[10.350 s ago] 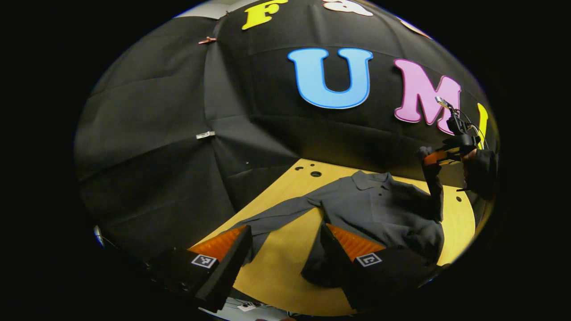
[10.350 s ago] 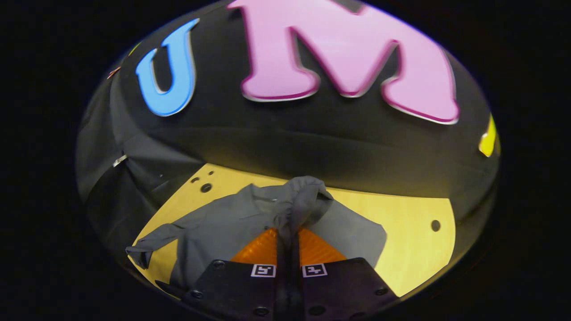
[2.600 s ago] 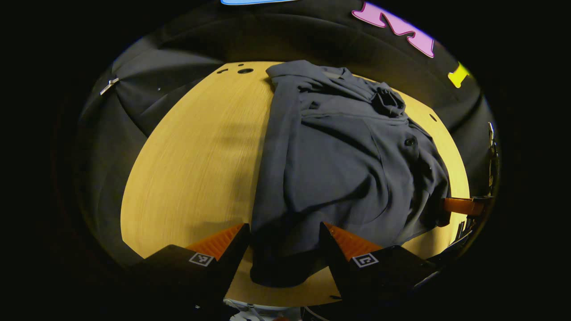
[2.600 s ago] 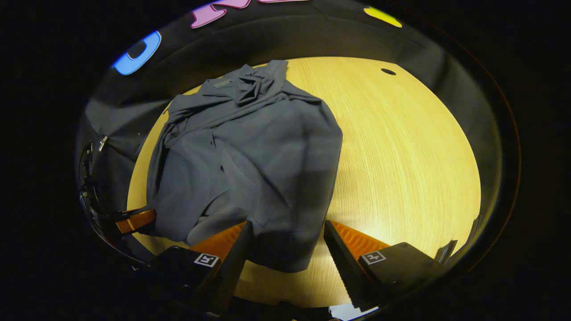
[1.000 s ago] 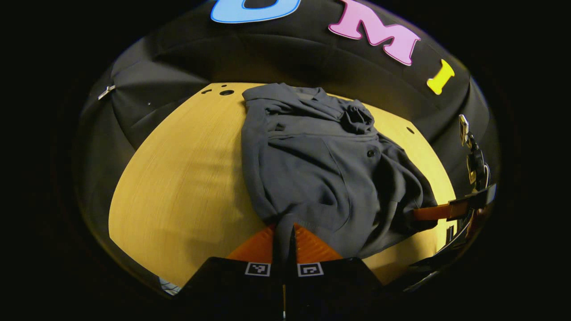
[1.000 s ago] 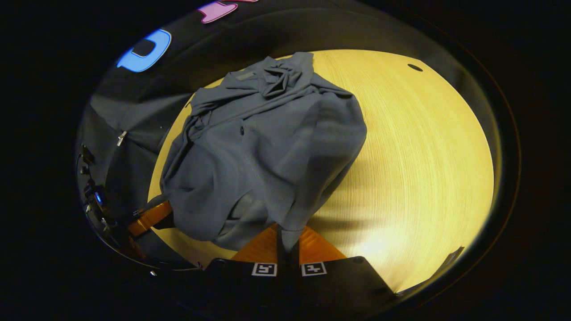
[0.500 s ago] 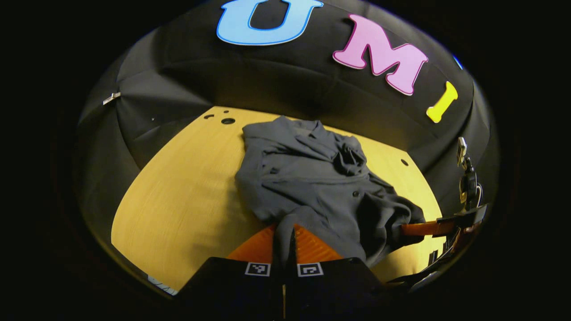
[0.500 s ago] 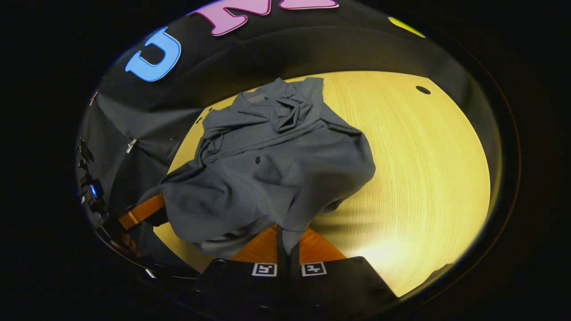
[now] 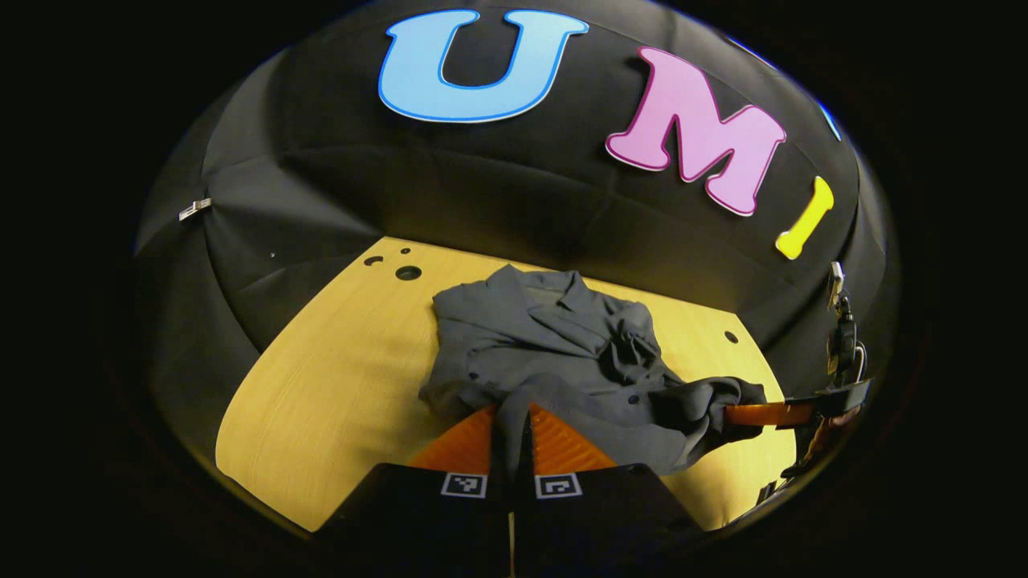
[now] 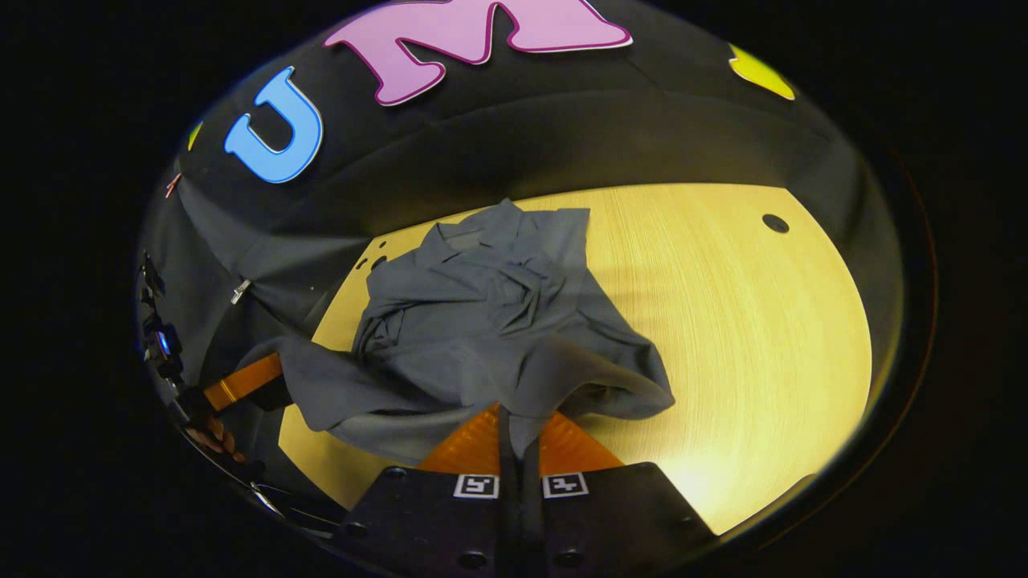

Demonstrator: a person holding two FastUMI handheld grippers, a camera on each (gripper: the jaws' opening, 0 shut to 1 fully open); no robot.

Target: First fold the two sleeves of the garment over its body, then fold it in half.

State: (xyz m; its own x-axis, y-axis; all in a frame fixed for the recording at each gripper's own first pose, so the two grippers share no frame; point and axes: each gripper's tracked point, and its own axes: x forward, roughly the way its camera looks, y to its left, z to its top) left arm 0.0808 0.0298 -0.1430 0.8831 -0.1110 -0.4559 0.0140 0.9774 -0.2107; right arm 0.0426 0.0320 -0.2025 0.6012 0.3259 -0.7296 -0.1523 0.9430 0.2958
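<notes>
A dark grey collared shirt [image 9: 554, 353] [image 10: 482, 321] lies on the yellow wooden table [image 9: 337, 385] [image 10: 747, 321], its sleeves bunched over the chest near the collar. My left gripper [image 9: 512, 421] is shut on the hem's left corner and holds it lifted above the table. My right gripper [image 10: 514, 425] is shut on the hem's other corner, also lifted. In the left gripper view the right gripper [image 9: 735, 414] shows at the far right, gripping cloth. In the right gripper view the left gripper [image 10: 265, 377] shows at the left edge. The hem hangs stretched between the two grippers.
The black cloth wall [image 9: 482, 193] closes in the far side of the table just behind the collar. Small round holes [image 9: 408, 273] [image 10: 775, 222] mark the table's far corners. Bare wood lies to the left of the shirt [image 9: 321, 377] and to its right [image 10: 763, 337].
Both grippers, shut on the hem corners for the last second, have risen and moved toward the collar, so the lower half of the shirt lifts off the table and bunches.
</notes>
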